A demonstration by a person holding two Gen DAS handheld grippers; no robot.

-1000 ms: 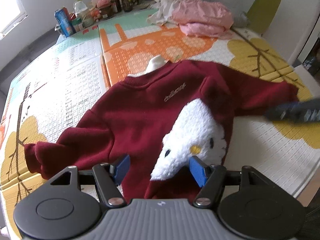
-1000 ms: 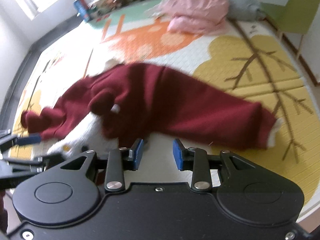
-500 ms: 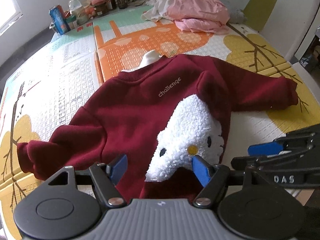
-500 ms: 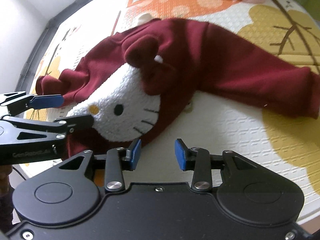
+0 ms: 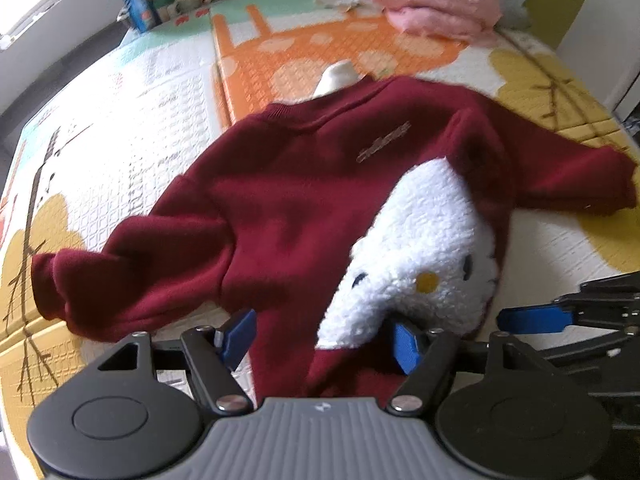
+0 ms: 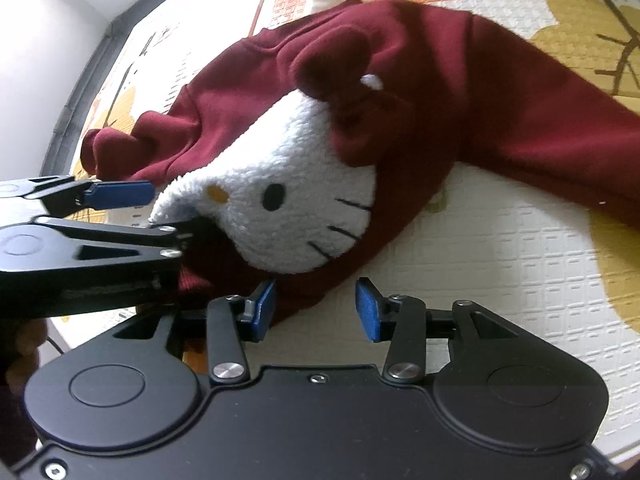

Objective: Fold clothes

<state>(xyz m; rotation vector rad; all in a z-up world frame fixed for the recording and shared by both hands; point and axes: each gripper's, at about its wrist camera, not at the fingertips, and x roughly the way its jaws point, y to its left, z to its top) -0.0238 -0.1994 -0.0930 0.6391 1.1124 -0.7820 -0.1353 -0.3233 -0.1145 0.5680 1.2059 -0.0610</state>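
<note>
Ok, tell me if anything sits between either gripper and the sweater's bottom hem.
Nothing visible does. The left gripper hangs with its jaws open on either side of the sweater's hem. The right gripper is at the hem's corner; its jaws have just been opening, with mostly bare mat between them.

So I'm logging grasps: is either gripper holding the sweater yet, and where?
Neither. The left gripper straddles the maroon sweater's hem, fingers open; the right gripper, just opening, sits at its edge.
</note>
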